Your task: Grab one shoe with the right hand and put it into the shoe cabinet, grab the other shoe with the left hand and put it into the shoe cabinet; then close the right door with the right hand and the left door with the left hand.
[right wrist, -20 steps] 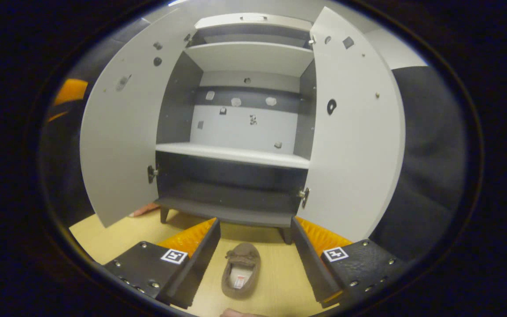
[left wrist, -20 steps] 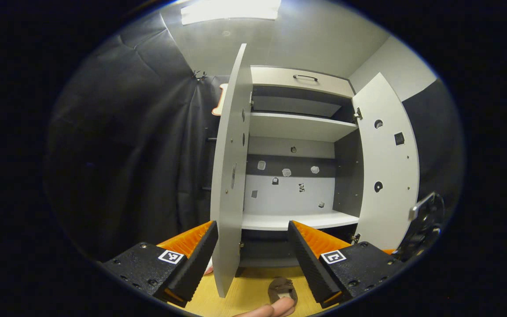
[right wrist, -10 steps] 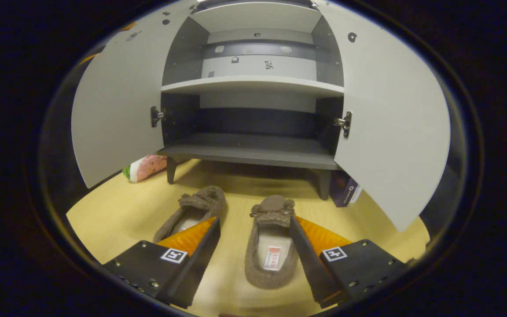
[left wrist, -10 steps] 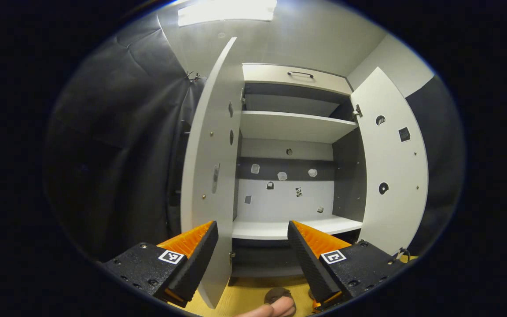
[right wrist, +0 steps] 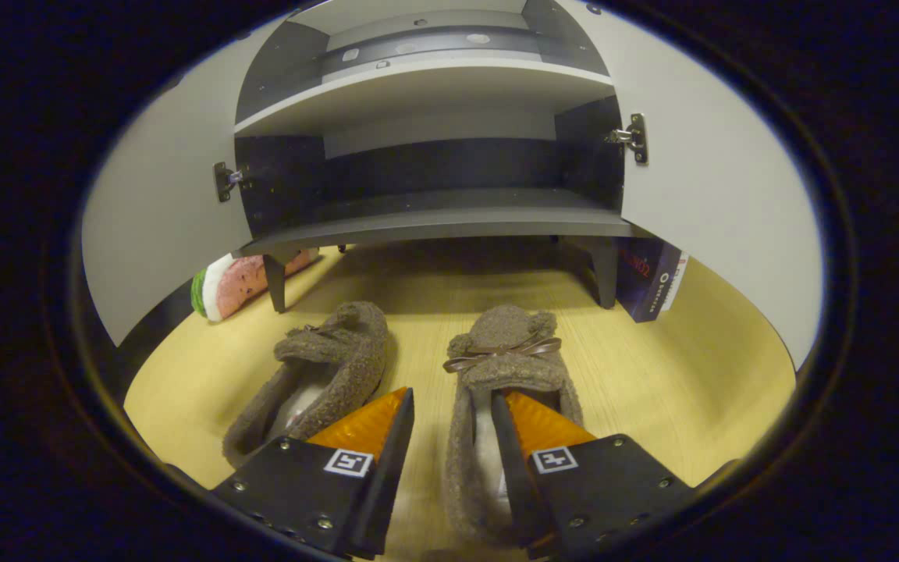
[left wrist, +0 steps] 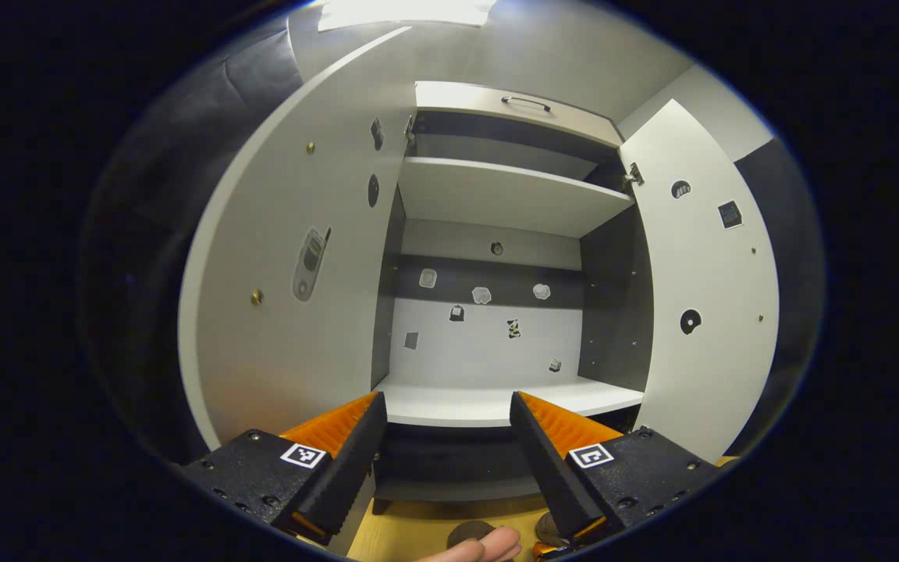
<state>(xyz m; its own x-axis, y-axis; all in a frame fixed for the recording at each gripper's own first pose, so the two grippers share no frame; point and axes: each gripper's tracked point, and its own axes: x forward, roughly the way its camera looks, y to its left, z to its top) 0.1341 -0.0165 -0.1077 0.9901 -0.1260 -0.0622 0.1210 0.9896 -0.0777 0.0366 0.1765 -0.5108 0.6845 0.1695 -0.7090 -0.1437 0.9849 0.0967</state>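
Note:
Two brown fuzzy slippers lie side by side on the wooden floor before the open shoe cabinet [right wrist: 434, 215]. My right gripper [right wrist: 451, 394] is low over the right slipper [right wrist: 506, 351], the one with a bow. It is open but narrowed, one finger inside the slipper and one outside its left wall, with floor showing between them. The left slipper [right wrist: 340, 351] lies beside it. My left gripper [left wrist: 445, 406] stands open and holds nothing, facing the cabinet's white shelf [left wrist: 481, 406]. Both slipper toes [left wrist: 469, 533] peek below it.
Both cabinet doors stand wide open: the left door [left wrist: 293, 273] and the right door [left wrist: 711, 297]. A watermelon-slice toy [right wrist: 235, 281] lies by the cabinet's left leg and a dark blue box [right wrist: 652, 277] leans by the right leg. A person's fingertip [left wrist: 488, 546] shows at the bottom edge.
My right gripper has dropped and moved forward onto the right slipper, and its fingers have narrowed around the slipper's left wall. My left gripper has shifted right, so the left door now shows its inner face.

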